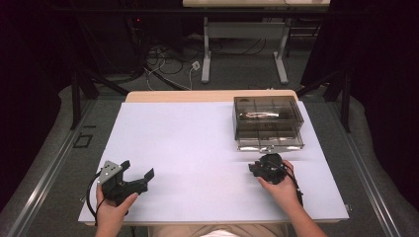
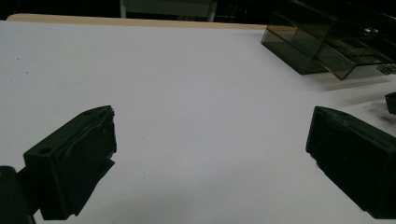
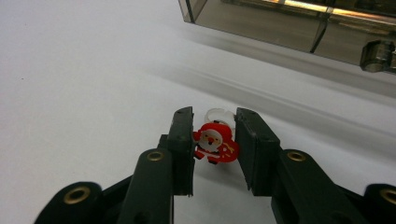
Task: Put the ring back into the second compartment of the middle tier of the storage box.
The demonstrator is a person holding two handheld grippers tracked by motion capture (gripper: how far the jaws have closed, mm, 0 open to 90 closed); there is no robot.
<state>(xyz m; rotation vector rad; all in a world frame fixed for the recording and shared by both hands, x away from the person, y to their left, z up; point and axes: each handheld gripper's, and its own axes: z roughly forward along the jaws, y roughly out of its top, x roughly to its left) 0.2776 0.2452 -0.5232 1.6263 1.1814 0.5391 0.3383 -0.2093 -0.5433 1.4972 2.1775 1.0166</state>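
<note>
A small red and white Santa figure on a clear plastic ring [image 3: 215, 142] sits between the two jaws of my right gripper [image 3: 215, 115], just above the white table; both jaws press its sides. In the high view my right gripper [image 1: 268, 159] is just in front of a smoky transparent drawer box [image 1: 267, 118], pointing at it. The box's lower drawer [image 1: 269, 140] stands pulled out a little, and its clear handle [image 3: 377, 56] shows at the upper right. My left gripper [image 1: 138, 169] rests at the front left, jaws wide apart, with bare table between them [image 2: 212, 126].
The white table top [image 1: 197, 148] has a wooden strip along its far edge. The drawer box [image 2: 322, 44] stands at the back right and holds some small items in its top compartments. Beyond the table are desk legs and cables on the floor.
</note>
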